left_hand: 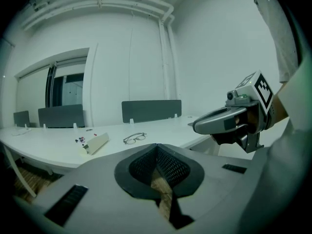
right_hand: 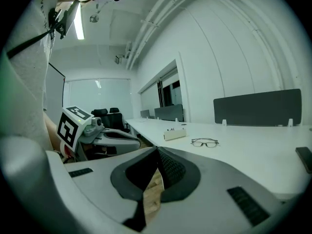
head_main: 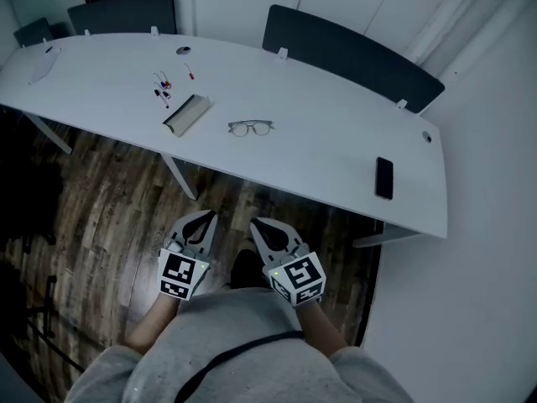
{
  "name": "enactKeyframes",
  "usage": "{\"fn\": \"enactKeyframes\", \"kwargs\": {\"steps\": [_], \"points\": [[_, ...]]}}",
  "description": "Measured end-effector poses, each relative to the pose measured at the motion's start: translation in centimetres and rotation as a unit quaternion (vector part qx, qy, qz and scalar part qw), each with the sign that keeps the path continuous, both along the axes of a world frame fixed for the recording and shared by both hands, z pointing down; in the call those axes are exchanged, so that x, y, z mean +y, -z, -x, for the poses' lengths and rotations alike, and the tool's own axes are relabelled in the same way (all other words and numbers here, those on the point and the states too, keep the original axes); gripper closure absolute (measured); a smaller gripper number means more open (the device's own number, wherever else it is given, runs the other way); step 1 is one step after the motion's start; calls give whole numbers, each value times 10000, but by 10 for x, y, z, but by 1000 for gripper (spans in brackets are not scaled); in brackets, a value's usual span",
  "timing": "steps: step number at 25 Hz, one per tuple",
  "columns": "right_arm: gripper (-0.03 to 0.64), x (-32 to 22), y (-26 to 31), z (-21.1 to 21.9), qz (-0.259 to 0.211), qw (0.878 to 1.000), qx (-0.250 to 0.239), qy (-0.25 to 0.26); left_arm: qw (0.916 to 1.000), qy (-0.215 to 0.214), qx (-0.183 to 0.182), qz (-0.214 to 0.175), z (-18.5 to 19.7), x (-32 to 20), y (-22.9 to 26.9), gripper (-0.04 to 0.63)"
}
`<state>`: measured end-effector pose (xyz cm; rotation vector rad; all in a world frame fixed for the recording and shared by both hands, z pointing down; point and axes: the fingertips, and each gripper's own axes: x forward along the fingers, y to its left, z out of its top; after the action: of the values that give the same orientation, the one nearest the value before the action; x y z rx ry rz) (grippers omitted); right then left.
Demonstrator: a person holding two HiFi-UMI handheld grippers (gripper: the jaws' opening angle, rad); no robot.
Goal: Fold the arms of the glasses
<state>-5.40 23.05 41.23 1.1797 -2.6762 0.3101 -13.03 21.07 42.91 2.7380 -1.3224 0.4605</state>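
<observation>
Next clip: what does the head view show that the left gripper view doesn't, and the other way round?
Only the head view: the black phone near the table's right end, and the left gripper seen from outside with its marker cube. Only the left gripper view: that gripper's jaws close up, shut on nothing, and the pipes under the ceiling. Both: the glasses lying on the table, the beige box beside them, and the right gripper.

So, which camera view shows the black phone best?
The head view: the whole phone lies in plain sight on the table. The right gripper view catches only one end; the left gripper view shows none.
</observation>
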Motion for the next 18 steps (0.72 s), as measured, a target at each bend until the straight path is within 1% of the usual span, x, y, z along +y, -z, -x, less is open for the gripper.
{"fn": "enactKeyframes", "kwargs": {"steps": [3, 11, 18], "points": [[598, 16, 4, 2, -22, 10000, 11, 4, 10000, -32, 52, -60, -2, 14, 4, 580], [598, 28, 13, 3, -194, 9996, 24, -185, 9993, -58, 300, -201, -9, 29, 14, 580], [598, 37, 25, 1, -438, 9982, -166, -364, 9981, 165, 512, -287, -6, 44, 20, 580]]}}
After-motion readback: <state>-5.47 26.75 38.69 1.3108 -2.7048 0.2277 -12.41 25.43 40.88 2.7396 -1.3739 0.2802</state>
